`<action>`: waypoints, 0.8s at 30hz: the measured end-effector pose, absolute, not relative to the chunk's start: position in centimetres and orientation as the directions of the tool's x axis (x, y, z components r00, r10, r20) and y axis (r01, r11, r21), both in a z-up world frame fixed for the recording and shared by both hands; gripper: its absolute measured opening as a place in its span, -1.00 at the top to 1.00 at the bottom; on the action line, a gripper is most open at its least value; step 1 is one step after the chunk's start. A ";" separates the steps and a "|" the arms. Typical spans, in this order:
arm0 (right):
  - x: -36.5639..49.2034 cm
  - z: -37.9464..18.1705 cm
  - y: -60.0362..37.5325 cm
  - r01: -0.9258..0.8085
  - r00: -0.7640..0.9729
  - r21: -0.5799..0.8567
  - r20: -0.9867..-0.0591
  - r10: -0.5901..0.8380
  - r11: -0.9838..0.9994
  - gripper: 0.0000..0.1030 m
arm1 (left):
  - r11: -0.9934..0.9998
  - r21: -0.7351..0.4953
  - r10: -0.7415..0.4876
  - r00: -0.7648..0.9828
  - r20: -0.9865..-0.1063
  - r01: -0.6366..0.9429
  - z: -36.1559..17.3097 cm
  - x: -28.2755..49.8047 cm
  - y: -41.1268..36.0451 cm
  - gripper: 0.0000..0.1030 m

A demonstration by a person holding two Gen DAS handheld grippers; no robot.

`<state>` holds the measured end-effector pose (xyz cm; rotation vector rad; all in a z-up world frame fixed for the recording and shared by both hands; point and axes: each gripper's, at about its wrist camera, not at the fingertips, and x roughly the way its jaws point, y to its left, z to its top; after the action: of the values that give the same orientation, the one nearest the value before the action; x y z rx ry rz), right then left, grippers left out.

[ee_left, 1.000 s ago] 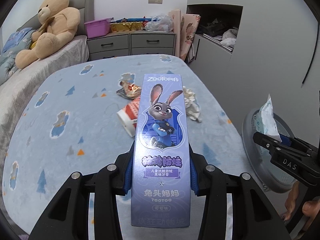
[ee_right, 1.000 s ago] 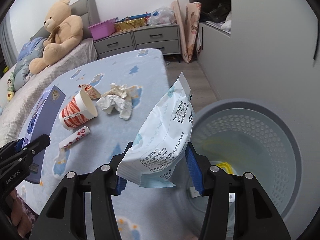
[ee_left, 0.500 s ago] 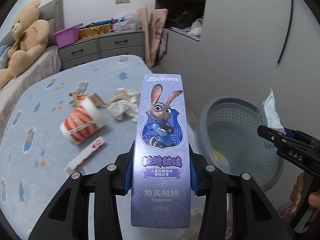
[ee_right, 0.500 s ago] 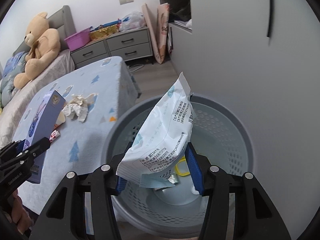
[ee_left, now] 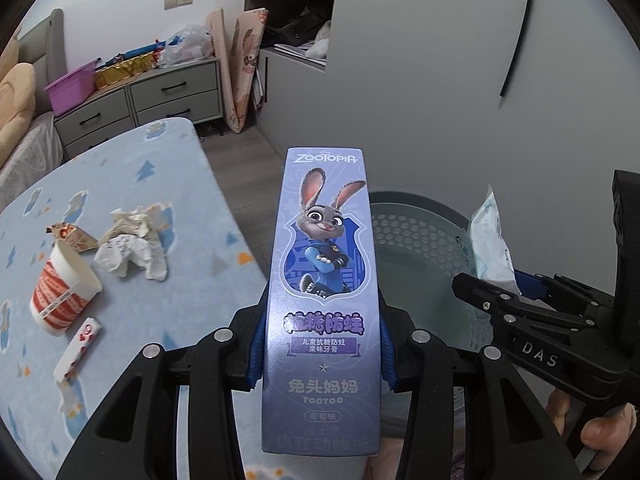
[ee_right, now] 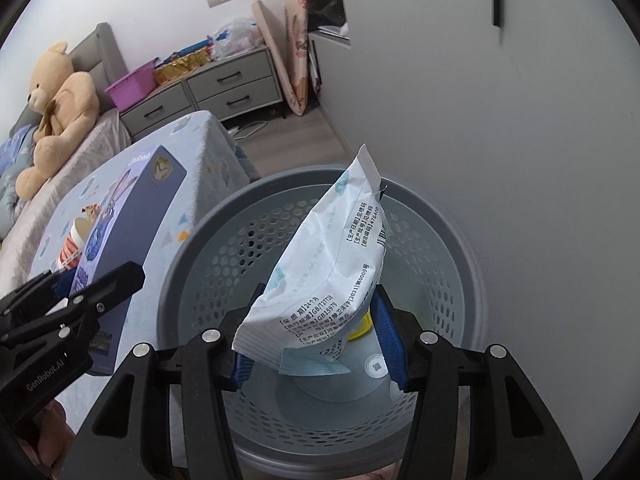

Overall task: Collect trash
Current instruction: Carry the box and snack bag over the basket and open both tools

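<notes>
1 box (ee_left: pixel 324 304), 1 pack (ee_right: pixel 320 276), 1 bin (ee_right: pixel 192 248).

Open basket (ee_right: pixel 188 248) mouth beneath wipes packet (ee_right: pixel 328 264)

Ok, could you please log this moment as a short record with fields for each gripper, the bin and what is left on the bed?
left gripper: shut on toothpaste box, beside the bin
right gripper: shut on wipes packet, above the bin opening
bin: grey, perforated, yellow scrap inside
left on bed: paper cup, crumpled tissues, wrapper
</notes>
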<state>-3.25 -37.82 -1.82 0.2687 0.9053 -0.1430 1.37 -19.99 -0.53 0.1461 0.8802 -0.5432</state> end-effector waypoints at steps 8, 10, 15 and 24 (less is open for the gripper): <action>-3.4 -2.6 -39.2 0.262 0.589 0.170 -0.808 -0.018 0.950 0.01 | 0.841 -0.105 -0.398 0.478 -0.783 0.530 -1.5 2.1 -22.3 0.17; -3.6 -2.4 -39.4 0.264 0.594 0.172 -0.804 -0.019 0.949 -0.03 | 0.841 -0.103 -0.399 0.480 -0.781 0.531 -1.4 2.1 -22.5 0.17; -3.5 -2.1 -39.7 0.271 0.608 0.177 -0.794 -0.026 0.946 -0.22 | 0.835 -0.084 -0.400 0.494 -0.772 0.544 -1.2 1.8 -22.5 -0.08; -3.6 -1.8 -39.9 0.285 0.619 0.186 -0.785 -0.032 0.940 -0.34 | 0.841 -0.080 -0.395 0.508 -0.765 0.535 -0.8 1.7 -22.4 -0.22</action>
<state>-3.56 -39.90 -1.78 0.3075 0.8877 -0.1856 1.68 -22.41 -0.80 0.1754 0.8733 -0.5640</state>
